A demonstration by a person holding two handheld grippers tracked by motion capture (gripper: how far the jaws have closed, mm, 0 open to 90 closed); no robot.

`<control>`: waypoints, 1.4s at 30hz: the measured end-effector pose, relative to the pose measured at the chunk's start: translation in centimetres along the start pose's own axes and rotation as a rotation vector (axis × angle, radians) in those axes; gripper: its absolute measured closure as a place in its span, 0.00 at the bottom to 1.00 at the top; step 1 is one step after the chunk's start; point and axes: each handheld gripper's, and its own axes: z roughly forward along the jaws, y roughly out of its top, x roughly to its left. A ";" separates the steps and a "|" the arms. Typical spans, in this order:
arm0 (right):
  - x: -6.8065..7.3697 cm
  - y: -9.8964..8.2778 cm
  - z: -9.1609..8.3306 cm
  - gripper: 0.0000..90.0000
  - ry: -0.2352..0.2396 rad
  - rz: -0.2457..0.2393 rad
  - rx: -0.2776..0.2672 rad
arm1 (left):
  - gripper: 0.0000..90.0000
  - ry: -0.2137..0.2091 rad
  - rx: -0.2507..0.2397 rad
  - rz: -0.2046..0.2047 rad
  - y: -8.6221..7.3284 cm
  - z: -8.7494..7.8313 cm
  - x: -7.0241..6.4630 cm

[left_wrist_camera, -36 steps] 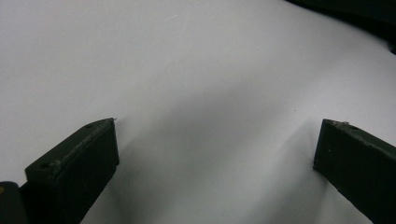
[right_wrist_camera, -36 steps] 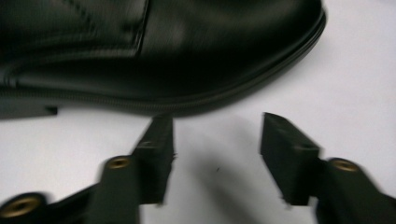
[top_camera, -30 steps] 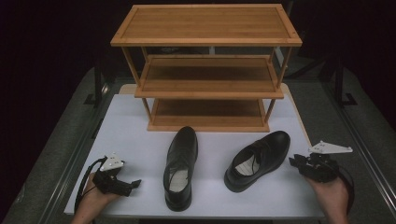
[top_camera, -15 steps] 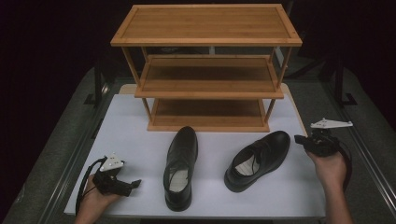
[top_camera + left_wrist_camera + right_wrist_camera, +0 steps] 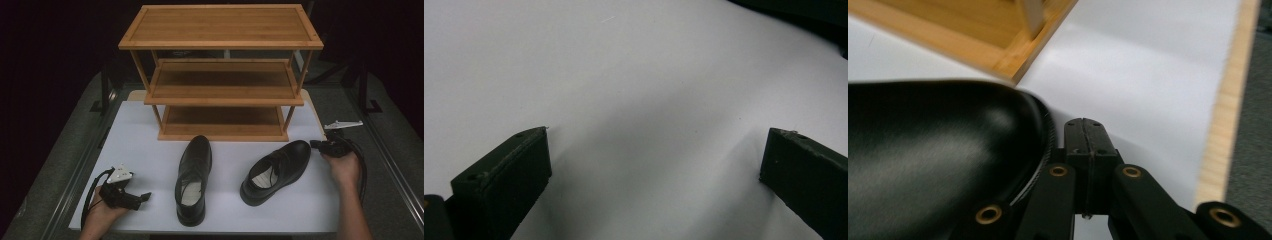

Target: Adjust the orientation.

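Two black leather shoes lie on the white table top (image 5: 150, 145). The left shoe (image 5: 192, 177) points away from me; the right shoe (image 5: 277, 170) lies slanted, its toe up and to the right. My right gripper (image 5: 316, 144) is shut, its tip right beside that toe, which looms as a shiny black right shoe (image 5: 938, 165) at the left of the right gripper (image 5: 1089, 131). My left gripper (image 5: 145, 196) rests low at the front left, open, and the left gripper (image 5: 654, 145) has bare white table between its jaws.
A three-tier bamboo shoe rack (image 5: 222, 75) stands behind the shoes, its shelves bare; its base corner (image 5: 1013, 62) shows near my right gripper. The table's wooden edge (image 5: 1223, 125) runs along the right. Dark floor surrounds the table.
My right hand and gripper moved up and slightly away from me, from beside the right shoe's side to its toe. The left gripper stayed put.
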 end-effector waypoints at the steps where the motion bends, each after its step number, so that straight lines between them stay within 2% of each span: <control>1: 0.1 -0.1 0.1 1.00 0.011 -0.001 0.005 | 0.00 0.000 0.000 0.000 0.0 0.0 0.0; 11: 0.5 -0.1 0.1 1.00 0.025 0.011 0.008 | 0.00 0.000 0.000 -0.001 0.0 0.0 0.0; 23: 3.3 0.0 0.1 1.00 0.046 -0.037 0.050 | 0.00 0.000 -0.001 -0.001 0.0 0.0 0.0; 27: 4.2 -0.1 0.0 1.00 0.067 -0.045 0.057 | 0.00 0.000 0.000 -0.001 0.0 0.0 0.0; 32: 6.1 0.0 0.1 1.00 0.086 -0.089 0.077 | 0.00 0.000 -0.001 -0.001 0.0 0.0 0.0; 34: 6.4 0.0 0.2 1.00 0.090 -0.098 0.078 | 0.00 0.000 -0.001 -0.001 0.0 0.0 0.0; 35: 7.1 0.1 0.3 1.00 0.095 -0.117 0.081 | 0.00 0.000 -0.001 -0.001 0.0 0.0 0.0; 39: 7.8 0.4 0.5 1.00 0.094 -0.138 0.085 | 0.00 0.000 0.000 0.000 0.0 0.0 0.0; 42: 7.6 0.2 0.3 1.00 0.106 -0.128 0.077 | 0.00 0.000 -0.001 0.000 0.0 0.0 0.0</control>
